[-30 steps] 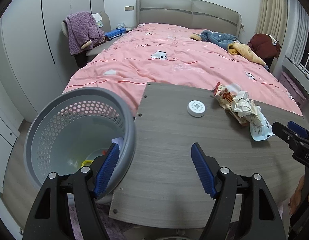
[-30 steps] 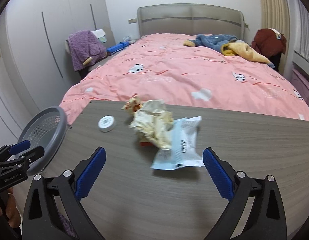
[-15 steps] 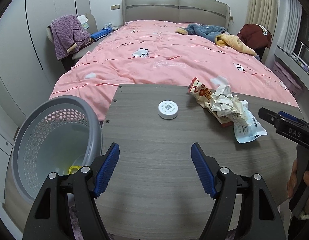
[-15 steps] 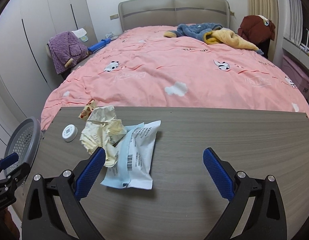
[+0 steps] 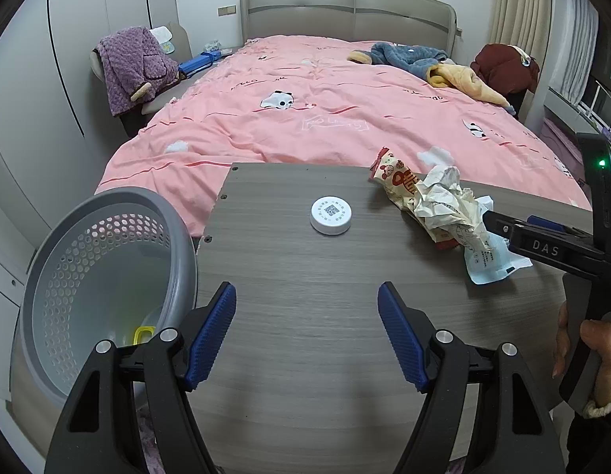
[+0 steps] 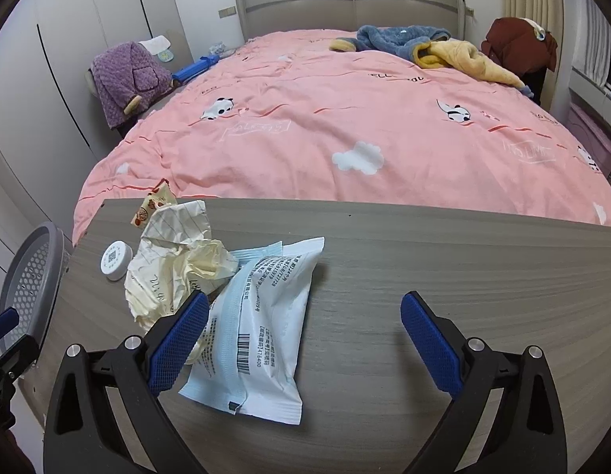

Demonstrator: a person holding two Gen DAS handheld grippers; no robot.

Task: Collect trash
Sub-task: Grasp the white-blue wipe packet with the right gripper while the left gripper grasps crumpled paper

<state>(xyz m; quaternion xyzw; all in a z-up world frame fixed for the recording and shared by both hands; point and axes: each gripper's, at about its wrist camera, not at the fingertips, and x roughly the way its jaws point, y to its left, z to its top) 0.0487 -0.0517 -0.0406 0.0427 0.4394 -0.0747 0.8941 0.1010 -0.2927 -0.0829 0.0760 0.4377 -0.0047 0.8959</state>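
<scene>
**A:** Right gripper [image 6: 303,339] has dropped closer onto the trash pile since a second ago. Jaws wide, nothing gripped; left gripper [image 5: 307,333] too.

**B:** I'd center on the pale blue wrapper [image 6: 258,328] first. Crumpled paper [image 6: 175,268] and snack wrapper [image 6: 153,205] sit behind, toward the table [image 6: 444,260] far-left corner; basket [image 5: 104,276] hangs off its left edge.
</scene>
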